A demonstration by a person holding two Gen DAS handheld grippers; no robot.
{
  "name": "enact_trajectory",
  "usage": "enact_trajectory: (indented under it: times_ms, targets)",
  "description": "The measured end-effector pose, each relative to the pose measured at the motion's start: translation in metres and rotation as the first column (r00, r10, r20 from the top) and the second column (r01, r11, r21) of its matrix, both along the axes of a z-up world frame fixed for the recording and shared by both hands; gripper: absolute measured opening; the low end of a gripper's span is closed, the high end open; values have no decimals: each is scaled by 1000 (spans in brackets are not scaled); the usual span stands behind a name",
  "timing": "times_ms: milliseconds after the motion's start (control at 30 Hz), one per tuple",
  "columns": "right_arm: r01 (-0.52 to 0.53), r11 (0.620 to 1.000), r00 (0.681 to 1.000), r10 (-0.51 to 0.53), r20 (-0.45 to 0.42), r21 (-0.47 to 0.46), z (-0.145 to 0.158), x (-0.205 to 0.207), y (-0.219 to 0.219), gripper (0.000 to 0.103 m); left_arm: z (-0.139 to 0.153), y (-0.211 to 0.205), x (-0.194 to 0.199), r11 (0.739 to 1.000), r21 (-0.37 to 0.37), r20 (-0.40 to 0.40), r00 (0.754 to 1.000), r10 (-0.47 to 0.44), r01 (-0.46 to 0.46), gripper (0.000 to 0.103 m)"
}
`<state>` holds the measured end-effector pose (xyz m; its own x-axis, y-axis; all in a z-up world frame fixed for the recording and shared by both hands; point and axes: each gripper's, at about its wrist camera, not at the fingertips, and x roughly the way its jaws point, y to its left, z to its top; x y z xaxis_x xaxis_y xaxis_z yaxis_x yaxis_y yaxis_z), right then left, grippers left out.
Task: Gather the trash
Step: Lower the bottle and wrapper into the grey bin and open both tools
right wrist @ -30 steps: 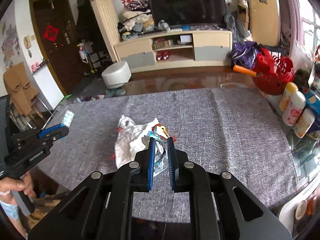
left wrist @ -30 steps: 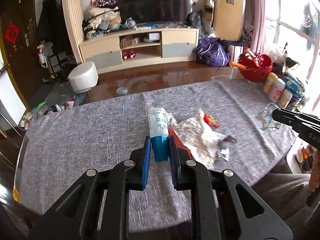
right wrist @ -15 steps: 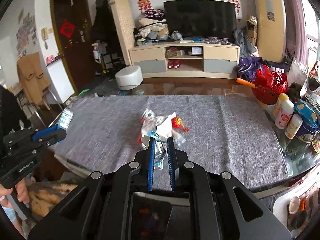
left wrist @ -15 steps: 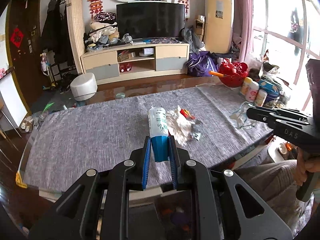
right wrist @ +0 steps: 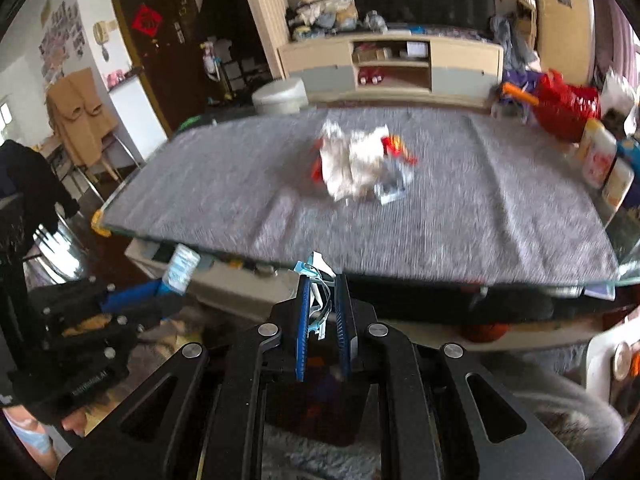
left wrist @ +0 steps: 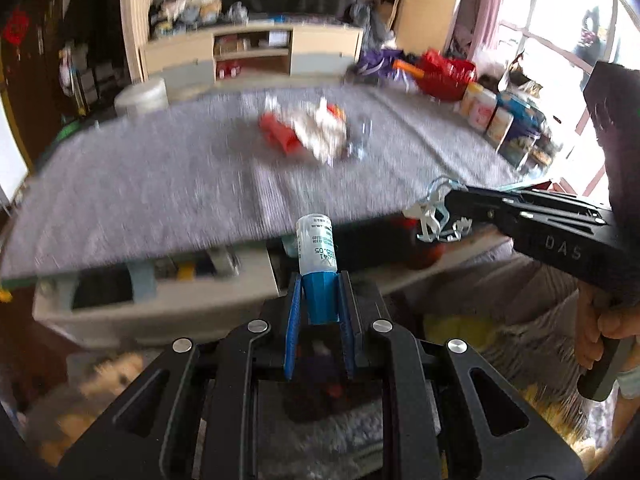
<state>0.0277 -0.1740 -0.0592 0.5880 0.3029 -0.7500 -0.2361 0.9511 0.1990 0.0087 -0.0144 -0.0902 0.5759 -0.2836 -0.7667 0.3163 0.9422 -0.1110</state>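
Pinching a small bottle [left wrist: 317, 254] by its blue cap, the left tool [left wrist: 320, 312] sits low in the middle of its own view, the bottle's white printed body sticking up past the near edge of the counter [left wrist: 160, 184]. At the right of that frame the right tool [left wrist: 442, 216] shows from the side — a crumpled clear-and-white wrapper [left wrist: 434, 218] hangs from its tip, and a hand [left wrist: 600, 332] grips the handle at the lower right.

In the right wrist view the right tool's blue pads are pressed together on that same wrapper, thin white and pale-blue film poking out above them at lower centre. The left tool appears at the lower left of this frame with the bottle angled up and to the right.

Farther up in both views, blurred, a pile of remaining trash [right wrist: 360, 160] — white crumpled paper, red scraps, a bit of clear film — lies on the grey cloth near the counter's middle. Several bottles [right wrist: 600, 160] stand at the counter's right edge, beside a red basket [right wrist: 568, 106].
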Motion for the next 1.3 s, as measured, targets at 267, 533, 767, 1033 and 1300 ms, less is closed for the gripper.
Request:
enact_trajectory:
  times_ms: [267,533,767,1033,1300]
  targets:
    - [2,1000,992,-2,-128,-2,-58,0,8,14,-59,-1,-4,1000,-14,-130,991,-7,5,16]
    - [15,999,968,-6,-250,31,-106,9,12,14,-102,-14,5,1000,-9,-234,972,-21,20,16]
    - [3,1000,950,-1,-311,8,-132,16,19,15,-127,-18,12,1000,4,-297,955,-24,26,16]
    - [0,1000,943,3,-332,9,-138,24,25,16,-136,-13,21,1000,-10,-329,944,-15,12,17]
    - [12,1000,938,-8,-345,9,-139,28,23,53,-134,-9,26,1000,-13,-327,945,-3,-2,36]
